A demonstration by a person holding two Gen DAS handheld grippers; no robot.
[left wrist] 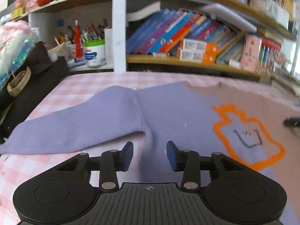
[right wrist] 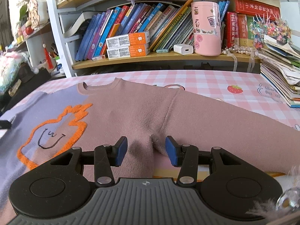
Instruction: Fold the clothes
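A two-tone sweater lies flat on the pink checked tablecloth (right wrist: 215,80), lilac on one half (left wrist: 168,116) and dusty pink on the other (right wrist: 142,108), with an orange outline figure (right wrist: 56,129) on the chest. My left gripper (left wrist: 150,154) is open just above the lilac armpit, where the lilac sleeve (left wrist: 65,129) runs off to the left. My right gripper (right wrist: 146,150) is open over the pink armpit seam; the pink sleeve (right wrist: 243,127) stretches right. Neither gripper holds cloth.
Bookshelves (right wrist: 150,56) with books (right wrist: 120,26), boxes and a pink tin (right wrist: 206,28) stand behind the table. A stack of papers (right wrist: 281,75) sits at the right edge. A black bag (left wrist: 33,93) and pen pots (left wrist: 93,52) are at the left.
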